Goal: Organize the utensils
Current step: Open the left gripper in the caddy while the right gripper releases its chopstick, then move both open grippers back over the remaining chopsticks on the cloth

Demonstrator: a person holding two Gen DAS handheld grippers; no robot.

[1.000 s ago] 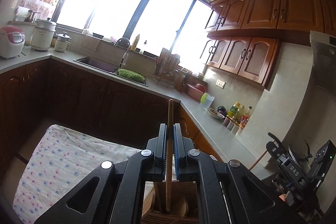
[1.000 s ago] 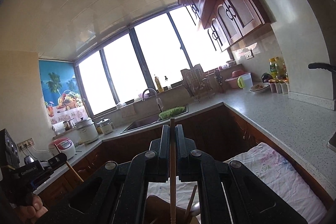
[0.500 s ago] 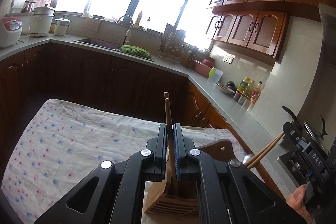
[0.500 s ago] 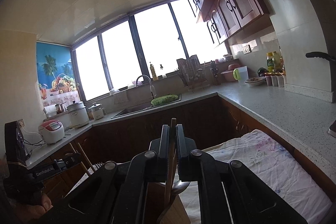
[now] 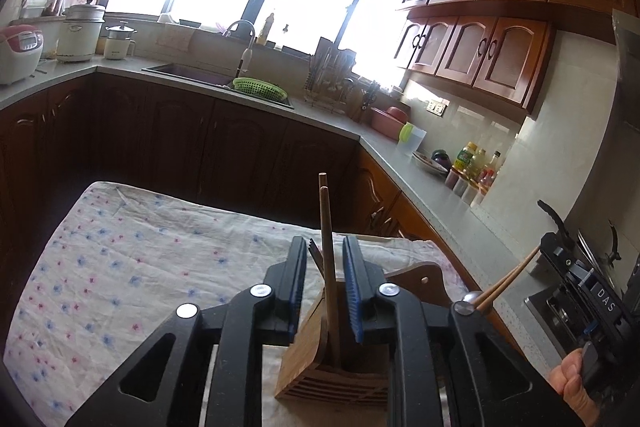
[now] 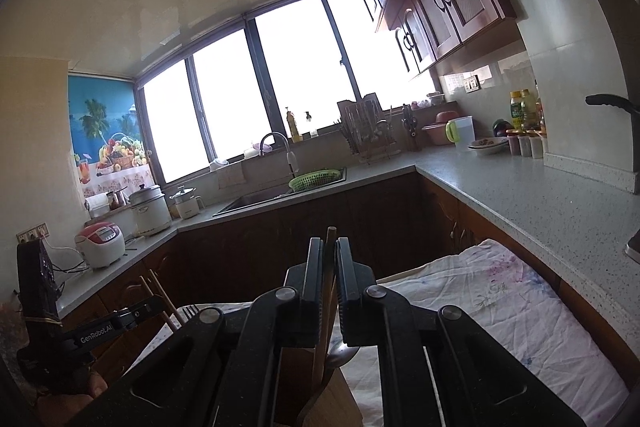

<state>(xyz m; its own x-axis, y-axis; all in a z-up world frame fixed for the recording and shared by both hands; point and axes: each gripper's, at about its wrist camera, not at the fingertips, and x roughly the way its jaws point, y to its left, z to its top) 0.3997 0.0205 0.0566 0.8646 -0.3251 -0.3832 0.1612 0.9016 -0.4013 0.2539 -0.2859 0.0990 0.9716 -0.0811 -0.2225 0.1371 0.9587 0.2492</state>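
Observation:
In the left wrist view, my left gripper (image 5: 326, 259) is open around wooden chopsticks (image 5: 328, 247) that stand upright in a wooden utensil holder (image 5: 320, 355) on the floral cloth (image 5: 132, 259); the pads stand apart from them. The right gripper (image 5: 560, 263) shows at the right edge with a chopstick pair (image 5: 506, 281). In the right wrist view, my right gripper (image 6: 329, 259) is shut on wooden chopsticks (image 6: 326, 287) that slant down into the holder (image 6: 340, 399), beside a metal spoon (image 6: 340, 357). The left gripper (image 6: 132, 311) shows at lower left.
The cloth-covered table (image 6: 520, 311) sits inside an L-shaped kitchen counter (image 6: 540, 195). A sink with a green basket (image 5: 260, 89), a dish rack (image 5: 330, 83), rice cookers (image 5: 20, 51) and condiment bottles (image 5: 476, 167) stand on the counter. Wooden cabinets (image 5: 500, 47) hang above.
My left gripper has opened and let go of its chopsticks, which now stand in the holder. Both grippers have dropped lower toward the holder. The right gripper stays shut on its chopsticks.

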